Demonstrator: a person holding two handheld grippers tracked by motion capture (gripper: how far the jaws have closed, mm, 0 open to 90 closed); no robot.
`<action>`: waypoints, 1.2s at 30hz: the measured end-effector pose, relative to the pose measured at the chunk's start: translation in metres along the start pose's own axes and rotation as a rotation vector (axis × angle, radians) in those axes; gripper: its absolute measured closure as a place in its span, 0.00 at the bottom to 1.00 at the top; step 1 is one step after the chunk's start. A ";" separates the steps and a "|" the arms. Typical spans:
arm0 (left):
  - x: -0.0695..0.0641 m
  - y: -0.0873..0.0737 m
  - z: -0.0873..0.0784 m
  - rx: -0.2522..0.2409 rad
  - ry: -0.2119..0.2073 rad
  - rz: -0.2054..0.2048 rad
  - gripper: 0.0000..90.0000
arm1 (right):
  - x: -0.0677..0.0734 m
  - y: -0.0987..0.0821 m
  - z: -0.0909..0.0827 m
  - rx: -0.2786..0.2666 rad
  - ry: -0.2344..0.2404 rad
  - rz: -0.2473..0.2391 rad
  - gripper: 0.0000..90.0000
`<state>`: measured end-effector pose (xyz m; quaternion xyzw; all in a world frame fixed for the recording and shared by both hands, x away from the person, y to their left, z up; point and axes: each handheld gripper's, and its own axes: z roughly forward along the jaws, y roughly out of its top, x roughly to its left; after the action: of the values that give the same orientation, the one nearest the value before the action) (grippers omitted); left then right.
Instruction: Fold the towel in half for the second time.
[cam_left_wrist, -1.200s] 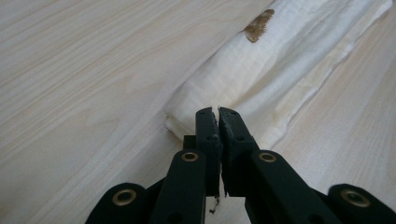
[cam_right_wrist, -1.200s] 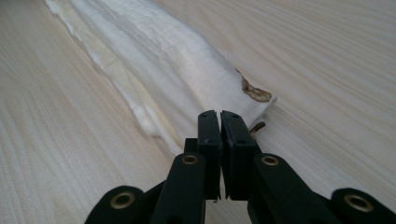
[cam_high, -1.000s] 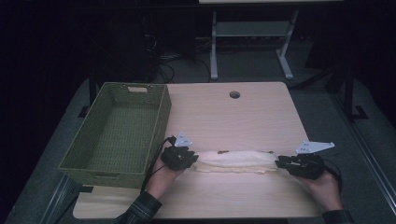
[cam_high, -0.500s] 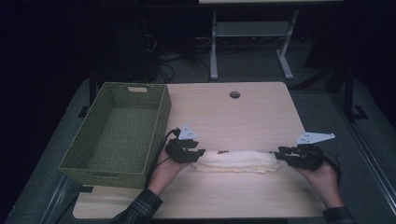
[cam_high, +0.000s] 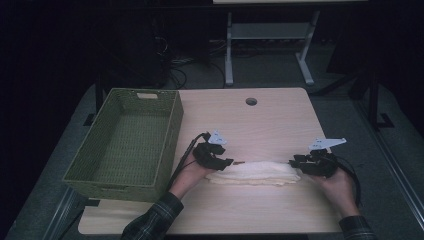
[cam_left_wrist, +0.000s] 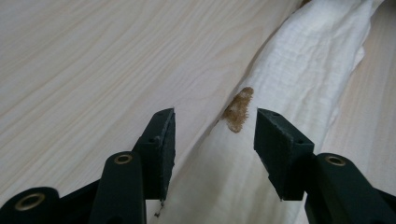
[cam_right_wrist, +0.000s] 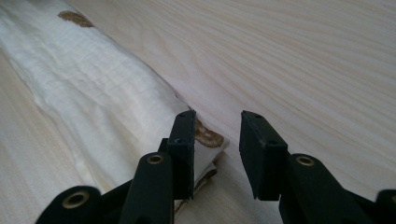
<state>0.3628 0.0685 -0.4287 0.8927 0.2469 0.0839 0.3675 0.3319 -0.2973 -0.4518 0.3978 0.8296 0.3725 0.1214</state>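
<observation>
On the wooden table (cam_high: 270, 120) a cream cloth (cam_high: 252, 173) lies folded into a long, narrow band near the person's edge, stretched between the two hands, with an empty green woven basket (cam_high: 127, 141) standing to its left. The left gripper (cam_high: 220, 161) sits at the band's left end and its jaws have just been opening; in the left gripper view they stand well apart over the cloth (cam_left_wrist: 280, 93), with a small brown mark (cam_left_wrist: 237, 110) on the fabric showing in the gap and neither pad pressing on it, so this end looks let go. The right gripper (cam_high: 296, 164) is at the right end with its jaws partly parted; in the right gripper view the corner of the cloth (cam_right_wrist: 93, 107), bearing another brown mark (cam_right_wrist: 208, 136), lies just beside one jaw's inner face and the gap ahead is bare table (cam_right_wrist: 303, 60), so it appears to hold nothing either. The step in hand seems to be the release after a lengthwise fold has been laid down. The next move likely calls for drawing both grippers clear without dragging the ends, then regripping for a crosswise fold or for lifting the band toward the basket
</observation>
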 end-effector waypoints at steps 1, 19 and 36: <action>0.001 0.000 0.003 0.003 -0.007 0.001 0.52 | -0.001 -0.001 0.001 0.004 -0.003 0.004 0.73; 0.003 -0.001 0.037 0.094 -0.079 0.031 0.50 | 0.002 -0.005 0.020 0.050 0.038 -0.005 0.69; -0.005 -0.001 0.040 0.125 -0.113 0.055 0.73 | 0.004 -0.006 0.021 0.052 0.063 0.008 0.84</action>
<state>0.3710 0.0420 -0.4582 0.9236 0.2060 0.0277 0.3221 0.3363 -0.2858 -0.4703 0.3923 0.8407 0.3637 0.0833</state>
